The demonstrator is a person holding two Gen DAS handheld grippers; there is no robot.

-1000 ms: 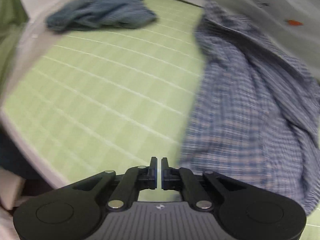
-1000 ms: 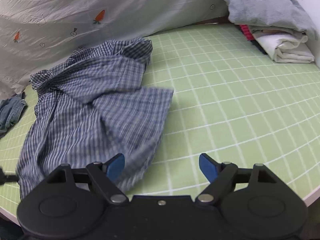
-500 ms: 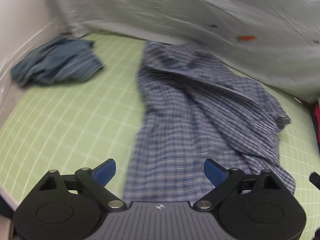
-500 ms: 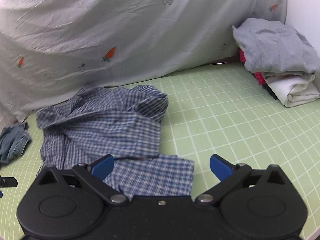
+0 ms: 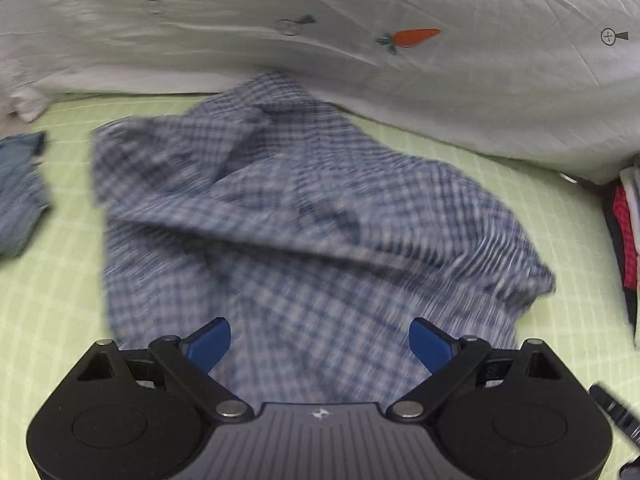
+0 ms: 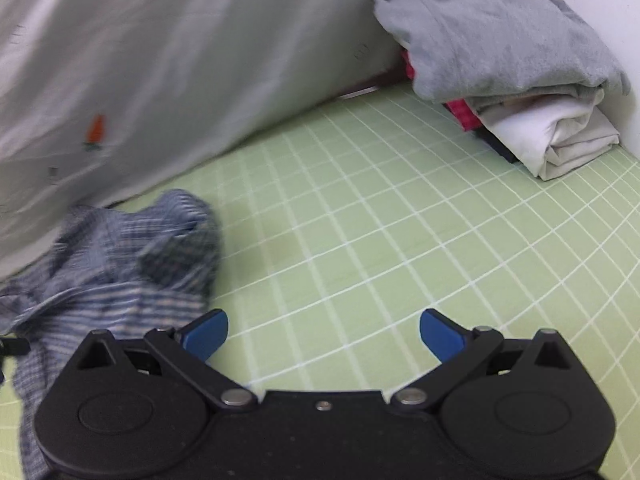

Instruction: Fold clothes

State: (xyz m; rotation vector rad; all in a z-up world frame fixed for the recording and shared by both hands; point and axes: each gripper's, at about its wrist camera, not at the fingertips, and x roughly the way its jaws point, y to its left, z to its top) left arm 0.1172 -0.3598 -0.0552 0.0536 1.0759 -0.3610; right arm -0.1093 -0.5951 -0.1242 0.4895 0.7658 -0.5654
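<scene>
Both open tools empty; left tool [image 5: 320, 340] over checked shirt [image 5: 304, 216].

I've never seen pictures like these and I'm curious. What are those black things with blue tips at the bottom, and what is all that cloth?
Those black things are claws, tools with two fingers that a person holds, one in each hand. A small camera sits on each claw and looks forward along its fingers, so you see each claw from behind. One picture comes from the left claw, the other from the right claw.

Both claws are open and hold nothing; their jaws have just been opening.

They are above a green mat with a white grid. On it lies a crumpled blue checked shirt, waiting to be folded. To its left is a bunched blue-grey garment. In the far right corner is a stack of folded clothes, with a grey one on top. Behind hangs a white sheet with little carrots printed on it.
</scene>
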